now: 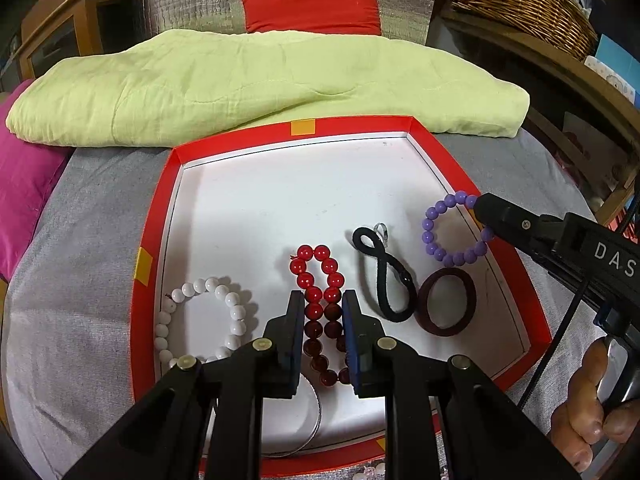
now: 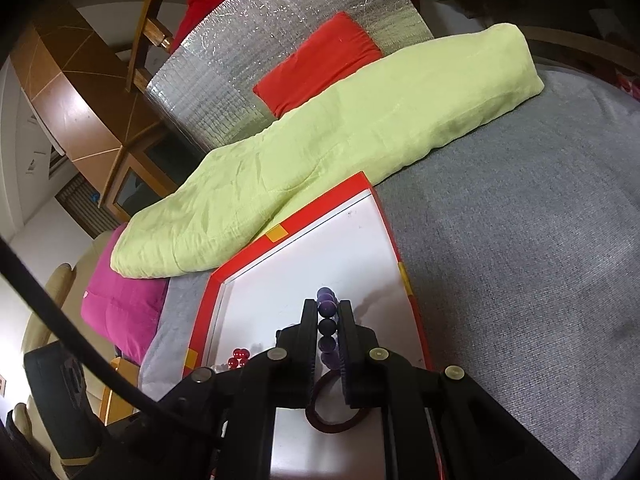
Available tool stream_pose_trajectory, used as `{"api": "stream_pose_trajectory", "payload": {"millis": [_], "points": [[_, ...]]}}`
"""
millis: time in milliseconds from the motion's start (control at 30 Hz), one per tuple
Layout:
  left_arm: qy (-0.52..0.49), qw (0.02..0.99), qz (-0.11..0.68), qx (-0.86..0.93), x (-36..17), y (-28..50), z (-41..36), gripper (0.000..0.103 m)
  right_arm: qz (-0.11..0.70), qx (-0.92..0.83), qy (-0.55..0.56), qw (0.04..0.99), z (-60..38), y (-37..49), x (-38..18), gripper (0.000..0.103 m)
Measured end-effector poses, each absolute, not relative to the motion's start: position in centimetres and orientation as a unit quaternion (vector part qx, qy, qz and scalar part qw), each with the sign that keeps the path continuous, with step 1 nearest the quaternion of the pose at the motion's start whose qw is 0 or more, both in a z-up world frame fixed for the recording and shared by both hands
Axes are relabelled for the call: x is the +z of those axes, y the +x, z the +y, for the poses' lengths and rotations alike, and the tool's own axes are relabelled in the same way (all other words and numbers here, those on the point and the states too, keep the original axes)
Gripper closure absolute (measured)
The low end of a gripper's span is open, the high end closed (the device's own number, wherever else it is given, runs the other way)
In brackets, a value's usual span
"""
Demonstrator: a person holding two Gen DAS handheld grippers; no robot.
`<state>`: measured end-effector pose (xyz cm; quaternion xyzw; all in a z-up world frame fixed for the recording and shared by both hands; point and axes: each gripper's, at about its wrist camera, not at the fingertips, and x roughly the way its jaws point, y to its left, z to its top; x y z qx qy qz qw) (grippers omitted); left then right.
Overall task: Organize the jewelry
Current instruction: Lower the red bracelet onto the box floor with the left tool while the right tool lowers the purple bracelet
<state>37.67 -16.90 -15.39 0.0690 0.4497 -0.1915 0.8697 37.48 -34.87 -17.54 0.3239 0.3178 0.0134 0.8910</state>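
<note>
A red box lid with a white floor (image 1: pixel 148 220) lies on the grey cover and serves as a tray. My left gripper (image 1: pixel 322 300) is shut on the red bead bracelet (image 1: pixel 320 256), squeezing it into a narrow loop on the tray floor. At the tray's right rim my right gripper (image 1: pixel 478 204) (image 2: pixel 328 304) is shut on the purple bead bracelet (image 1: pixel 427 236) (image 2: pixel 325 294), which hangs from its tips. A white bead bracelet (image 1: pixel 232 300), a black hair tie (image 1: pixel 400 314) and a dark maroon ring (image 1: pixel 444 330) (image 2: pixel 328 428) also lie in the tray (image 2: pixel 320 200).
A folded green quilt (image 1: pixel 260 84) lies just behind the tray, with a red cushion (image 1: pixel 312 6) beyond it and a magenta pillow (image 1: pixel 24 184) at left. A wicker basket (image 1: pixel 520 0) sits on shelving at right. A person's hand (image 1: pixel 580 412) holds the right gripper's handle.
</note>
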Motion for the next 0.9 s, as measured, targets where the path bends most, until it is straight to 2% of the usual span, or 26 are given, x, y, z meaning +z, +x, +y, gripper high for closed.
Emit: {"api": "stream_pose_trajectory", "payload": {"millis": [900], "points": [[0.075,0.870,0.447,-0.192,-15.25,37.43,-17.07,0.083,0.325,0.006,0.311,0.893,-35.11,36.84,-17.76,0.093]]}}
